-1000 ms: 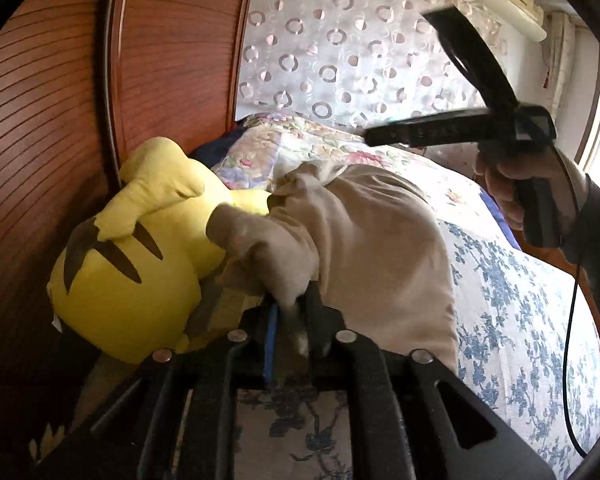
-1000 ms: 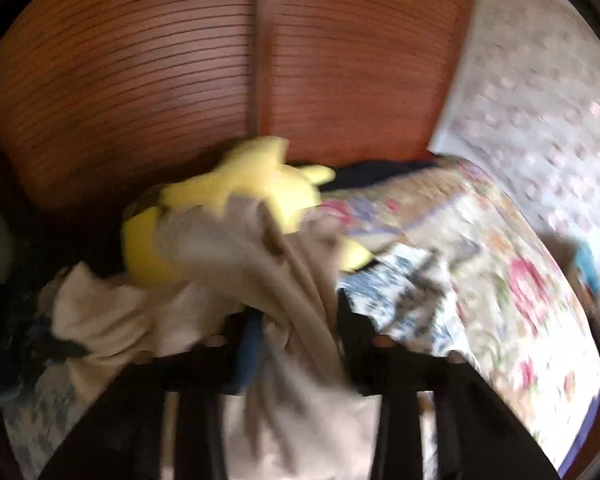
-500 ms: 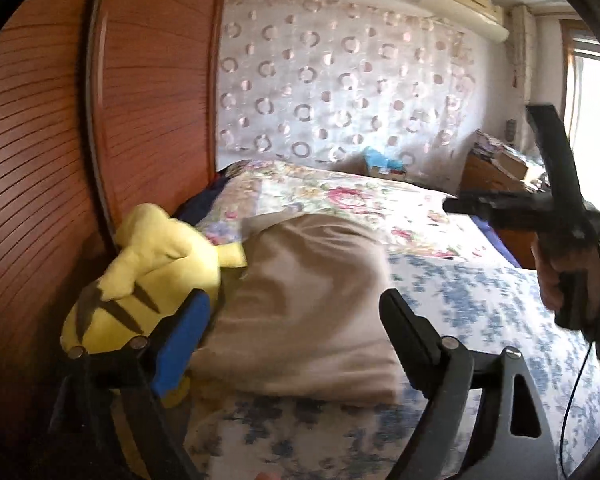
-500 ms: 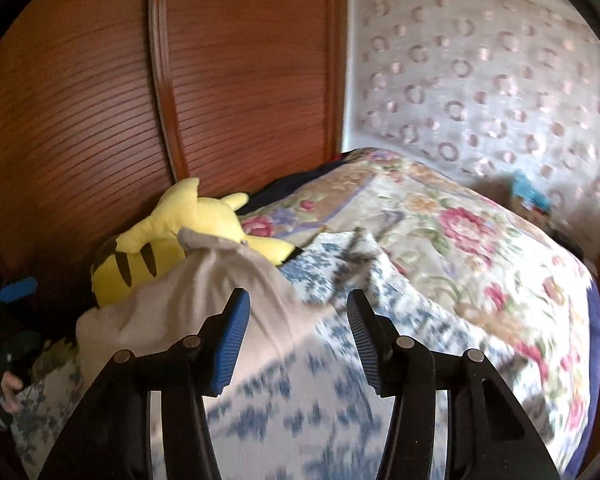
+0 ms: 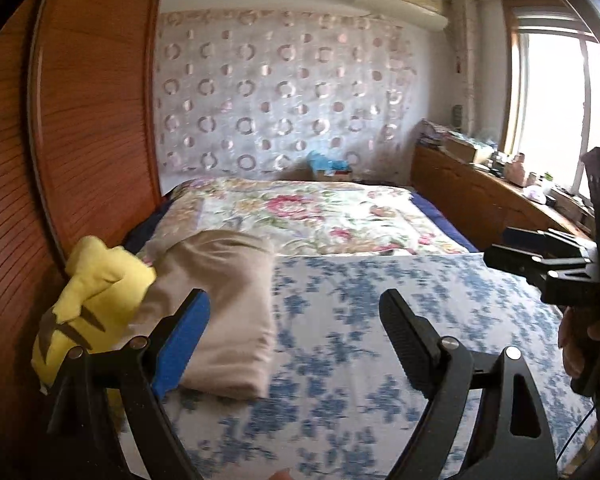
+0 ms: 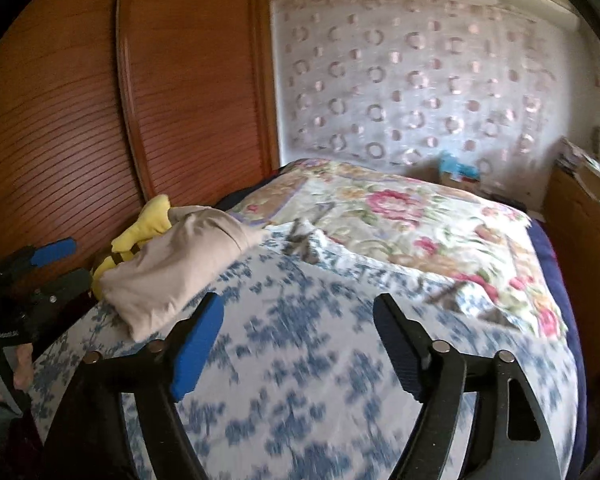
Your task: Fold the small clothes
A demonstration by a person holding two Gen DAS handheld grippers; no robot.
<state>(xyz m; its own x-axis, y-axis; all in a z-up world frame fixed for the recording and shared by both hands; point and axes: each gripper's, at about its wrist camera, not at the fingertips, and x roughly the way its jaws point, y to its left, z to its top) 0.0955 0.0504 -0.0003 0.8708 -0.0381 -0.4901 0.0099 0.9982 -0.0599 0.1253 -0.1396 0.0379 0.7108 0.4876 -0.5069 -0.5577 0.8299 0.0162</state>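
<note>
The folded beige garment [image 5: 220,304] lies on the blue-flowered sheet [image 5: 360,340] at the left edge of the bed, as a thick, roughly rectangular pad with rounded, soft edges and a smooth, plain top surface; no print or fastening is visible. Its far end rests against the yellow plush toy [image 5: 92,300], which sits between the garment and the ribbed wooden panel [image 5: 80,140]. In the right wrist view the garment [image 6: 172,272] shows a bulging folded corner toward the floral quilt [image 6: 400,220]. The left gripper [image 5: 294,332] stands with jaws spread wide and nothing between them, its blue pad [image 5: 182,340] just in front of the garment. The right gripper [image 6: 298,340] has just been opening its jaws; they stand apart over the bare sheet with nothing between them
</note>
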